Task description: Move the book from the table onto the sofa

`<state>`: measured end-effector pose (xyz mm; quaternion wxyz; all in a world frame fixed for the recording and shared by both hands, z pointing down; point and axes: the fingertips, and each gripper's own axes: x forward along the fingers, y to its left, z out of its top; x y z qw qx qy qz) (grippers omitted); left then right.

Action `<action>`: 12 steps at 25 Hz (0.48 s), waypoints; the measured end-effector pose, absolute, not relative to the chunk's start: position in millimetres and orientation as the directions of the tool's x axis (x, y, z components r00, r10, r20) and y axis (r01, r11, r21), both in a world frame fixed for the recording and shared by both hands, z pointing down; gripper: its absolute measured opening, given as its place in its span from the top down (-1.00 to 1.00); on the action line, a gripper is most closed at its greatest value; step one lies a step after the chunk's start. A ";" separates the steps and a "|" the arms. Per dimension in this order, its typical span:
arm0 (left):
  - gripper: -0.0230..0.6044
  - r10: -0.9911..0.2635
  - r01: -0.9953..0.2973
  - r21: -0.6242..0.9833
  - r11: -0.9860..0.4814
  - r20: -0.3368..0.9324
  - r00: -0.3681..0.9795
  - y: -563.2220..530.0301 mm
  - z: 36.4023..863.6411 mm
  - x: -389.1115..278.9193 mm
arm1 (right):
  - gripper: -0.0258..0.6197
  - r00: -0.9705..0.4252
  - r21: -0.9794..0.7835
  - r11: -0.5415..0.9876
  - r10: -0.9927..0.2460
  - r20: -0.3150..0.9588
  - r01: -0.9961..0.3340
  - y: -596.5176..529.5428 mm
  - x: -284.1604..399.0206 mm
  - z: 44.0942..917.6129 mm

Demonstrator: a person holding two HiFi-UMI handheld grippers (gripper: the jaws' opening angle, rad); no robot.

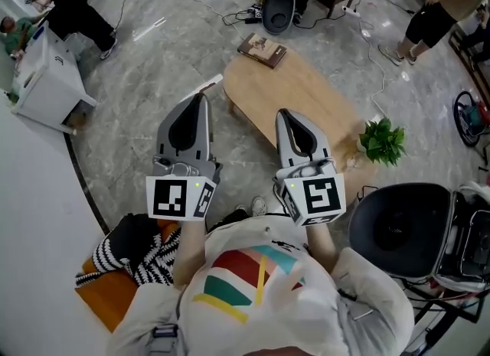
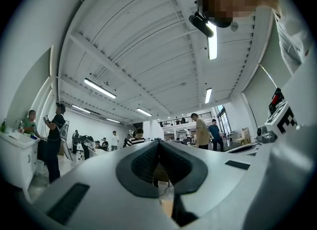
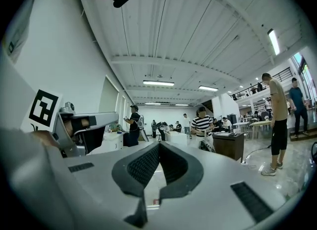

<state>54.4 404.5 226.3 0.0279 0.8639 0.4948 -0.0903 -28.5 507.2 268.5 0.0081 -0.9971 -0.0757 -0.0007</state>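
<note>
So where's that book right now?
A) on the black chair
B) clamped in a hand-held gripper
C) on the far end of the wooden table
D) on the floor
C: the book lies flat at the far end of the table, with nothing touching it.

we count one book (image 1: 262,50), one tabletop (image 1: 306,94), one green plant (image 1: 383,142), and two tongs: left tongs (image 1: 201,97), right tongs (image 1: 282,113).
</note>
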 end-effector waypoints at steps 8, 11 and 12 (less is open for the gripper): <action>0.90 0.812 0.828 0.010 -0.561 -0.187 0.552 404.8 243.2 62.5 | 0.88 0.995 -0.012 -0.996 0.083 0.048 0.084 513.7 -33.3 294.7; 0.90 0.812 0.830 0.007 -0.558 -0.204 0.547 415.2 238.9 73.1 | 0.88 0.995 0.001 -0.997 0.078 0.059 0.078 521.1 -28.3 296.5; 0.90 0.816 0.833 -0.004 -0.553 -0.207 0.540 421.5 238.0 78.0 | 0.88 0.994 -0.003 -0.996 0.090 0.065 0.090 526.5 -24.6 298.0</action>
